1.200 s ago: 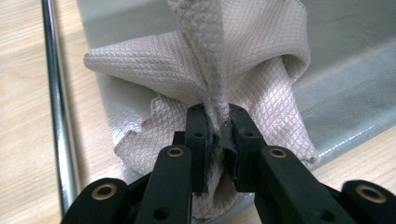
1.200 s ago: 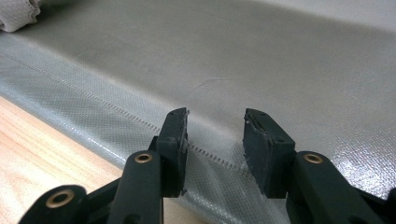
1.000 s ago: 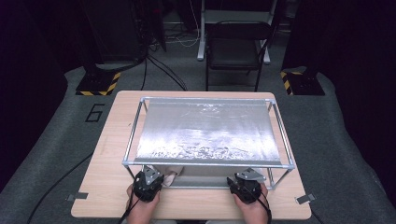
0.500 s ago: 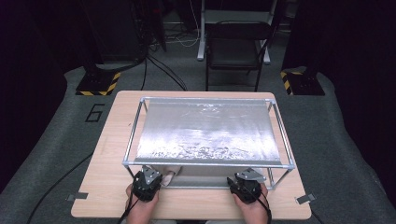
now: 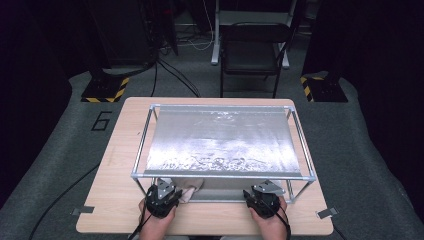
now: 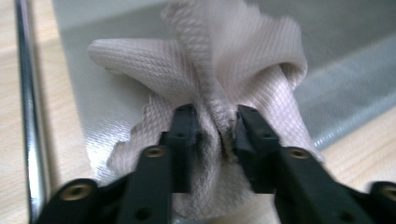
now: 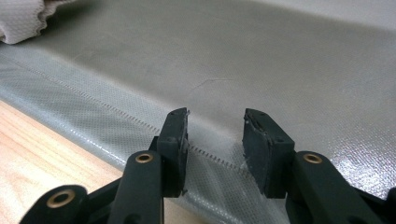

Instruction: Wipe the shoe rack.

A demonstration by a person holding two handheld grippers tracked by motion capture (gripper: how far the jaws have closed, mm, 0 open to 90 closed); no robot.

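From the high view, both hands are resting at the tabletop's [image 5: 115, 150] near edge, under the metal frame [image 5: 222, 175]. In the left gripper view, the left gripper [image 6: 212, 135] is pinching a bunched white cloth [image 6: 205, 70] lying on the grey sheet [image 6: 336, 93]. In the right gripper view, the right gripper [image 7: 215, 135] is hanging open over the sheet's hem

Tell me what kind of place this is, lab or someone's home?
Most likely a lab or recording studio, not a home. A wooden table stands on grey carpet with a number 6 marked on it, hazard-striped stand bases flank it amid dark curtains and floor cables, and a metal-framed rack sits on the table.
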